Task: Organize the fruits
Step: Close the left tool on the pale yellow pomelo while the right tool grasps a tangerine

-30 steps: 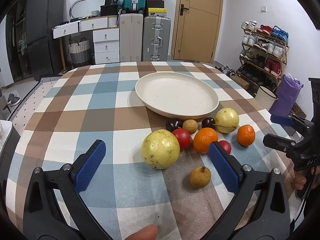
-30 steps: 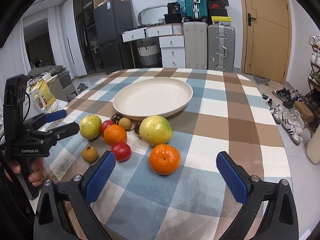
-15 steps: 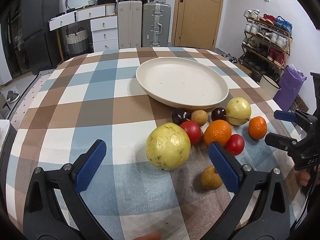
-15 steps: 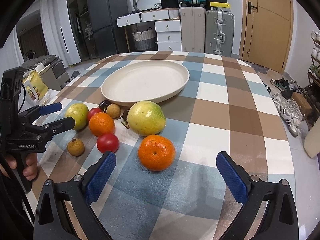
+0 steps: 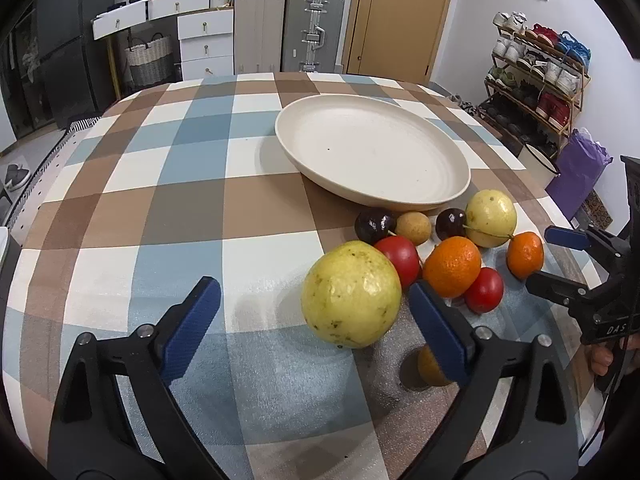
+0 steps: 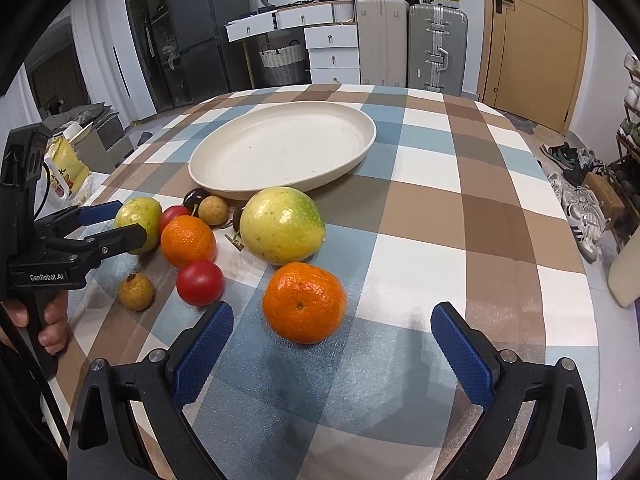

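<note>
Lying clustered on the desk [image 5: 192, 208] just before a round, matte cream plate [image 5: 372, 152]: two speckled yellow-green guavas, the larger [image 5: 351, 294] nearest; dimpled oranges [image 5: 452, 266]; glossy red tomatoes [image 5: 400, 254]; dark cherries [image 5: 370, 224]; rough tan longans [image 5: 413, 227]. One longan sits half hidden behind a blue pad. Left tongs [image 5: 316, 328] released, jaws just narrowing, large guava partly between them, untouched. Right tongs [image 6: 332, 344] released, nearest orange [image 6: 304, 302] just beyond. Checked cloth; suitcases [image 5: 314, 28], shoe rack [image 5: 536, 76] behind.
</note>
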Demonstrator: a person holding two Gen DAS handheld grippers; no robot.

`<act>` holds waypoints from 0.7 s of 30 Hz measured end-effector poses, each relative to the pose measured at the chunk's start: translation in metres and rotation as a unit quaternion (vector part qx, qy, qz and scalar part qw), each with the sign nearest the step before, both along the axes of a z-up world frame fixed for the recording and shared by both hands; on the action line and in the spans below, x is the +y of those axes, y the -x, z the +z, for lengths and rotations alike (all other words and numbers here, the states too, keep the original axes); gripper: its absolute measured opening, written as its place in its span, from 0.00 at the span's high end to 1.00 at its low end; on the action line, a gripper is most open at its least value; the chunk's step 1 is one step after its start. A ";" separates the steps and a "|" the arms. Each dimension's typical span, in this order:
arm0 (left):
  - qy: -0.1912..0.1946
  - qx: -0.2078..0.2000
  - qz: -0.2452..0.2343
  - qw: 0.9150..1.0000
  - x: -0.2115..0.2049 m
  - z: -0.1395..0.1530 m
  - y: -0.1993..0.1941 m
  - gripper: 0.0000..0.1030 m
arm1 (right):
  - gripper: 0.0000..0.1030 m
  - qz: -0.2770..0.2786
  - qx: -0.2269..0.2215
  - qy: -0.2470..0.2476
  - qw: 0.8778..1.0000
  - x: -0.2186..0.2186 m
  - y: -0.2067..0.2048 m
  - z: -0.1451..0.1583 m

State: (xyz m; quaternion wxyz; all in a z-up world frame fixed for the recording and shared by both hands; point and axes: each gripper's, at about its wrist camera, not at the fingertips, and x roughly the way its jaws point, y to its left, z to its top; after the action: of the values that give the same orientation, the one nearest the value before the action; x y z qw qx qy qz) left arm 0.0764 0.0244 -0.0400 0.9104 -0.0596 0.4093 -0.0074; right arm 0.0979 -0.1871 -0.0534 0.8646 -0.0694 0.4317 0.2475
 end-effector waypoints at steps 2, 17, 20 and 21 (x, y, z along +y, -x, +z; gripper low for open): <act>0.001 0.008 -0.002 1.000 -0.001 -0.002 -0.001 0.15 | 0.06 0.000 0.002 0.003 1.000 0.001 -0.002 -0.002; 0.038 0.010 -0.041 0.998 -0.007 -0.004 0.000 0.54 | 0.35 0.015 0.012 -0.010 1.000 0.006 -0.002 -0.007; 0.037 0.008 -0.042 0.998 -0.008 -0.004 0.002 0.54 | 0.39 0.017 0.010 -0.007 1.000 0.008 0.001 -0.006; 0.039 0.008 -0.041 0.998 -0.008 -0.004 0.002 0.54 | 0.40 0.018 0.010 -0.008 1.000 0.008 0.001 -0.006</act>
State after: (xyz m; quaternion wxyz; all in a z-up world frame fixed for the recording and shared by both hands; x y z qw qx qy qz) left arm 0.0747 0.0168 -0.0436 0.9031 -0.0778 0.4179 -0.0605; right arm 0.0965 -0.1790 -0.0596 0.8564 -0.0679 0.4368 0.2670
